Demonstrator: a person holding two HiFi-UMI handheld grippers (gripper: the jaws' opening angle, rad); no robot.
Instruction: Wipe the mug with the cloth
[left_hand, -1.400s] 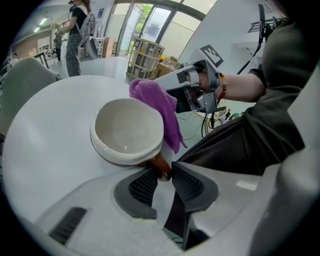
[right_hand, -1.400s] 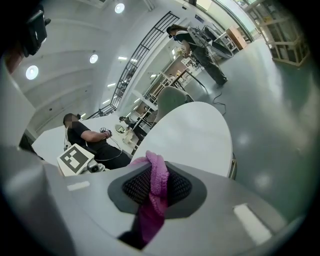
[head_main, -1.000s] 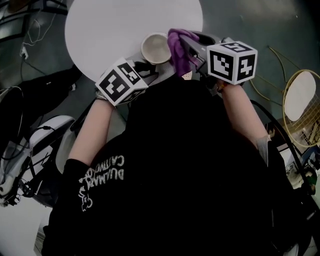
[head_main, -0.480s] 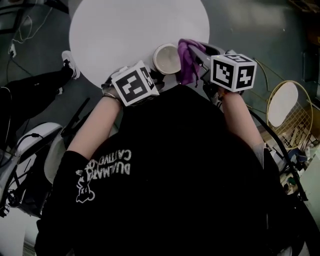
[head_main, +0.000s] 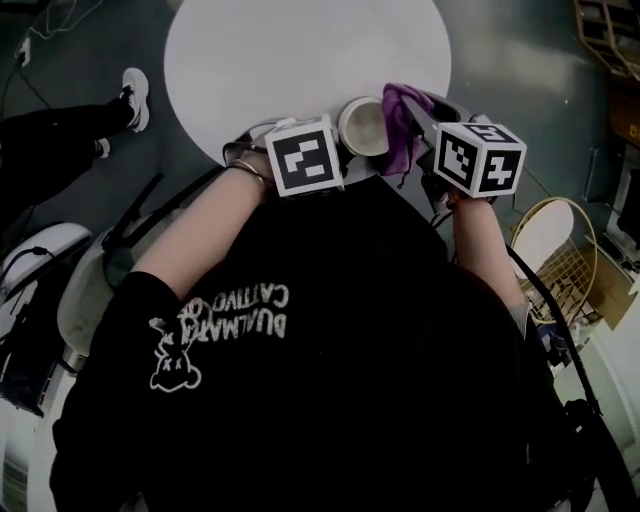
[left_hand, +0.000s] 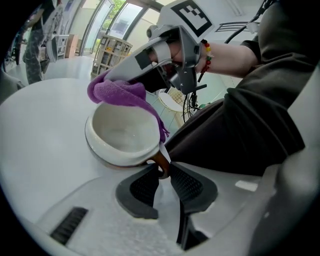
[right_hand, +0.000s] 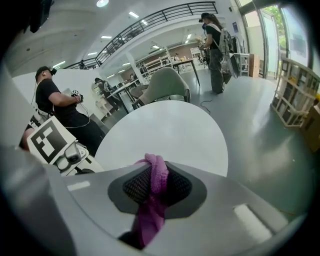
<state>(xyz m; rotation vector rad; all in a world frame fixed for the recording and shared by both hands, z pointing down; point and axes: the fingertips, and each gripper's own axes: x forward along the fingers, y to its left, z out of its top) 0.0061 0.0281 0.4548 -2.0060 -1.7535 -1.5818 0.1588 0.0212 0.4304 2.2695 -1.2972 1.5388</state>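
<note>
Left gripper (left_hand: 161, 172) drew closer; jaws pinch mug (left_hand: 120, 137) handle.

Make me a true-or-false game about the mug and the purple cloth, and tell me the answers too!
1. The right gripper holds a purple cloth. True.
2. The mug is full of juice. False: it looks empty inside.
3. The left gripper pinches the mug by its handle. True.
4. The table is square. False: it is round and white.
</note>
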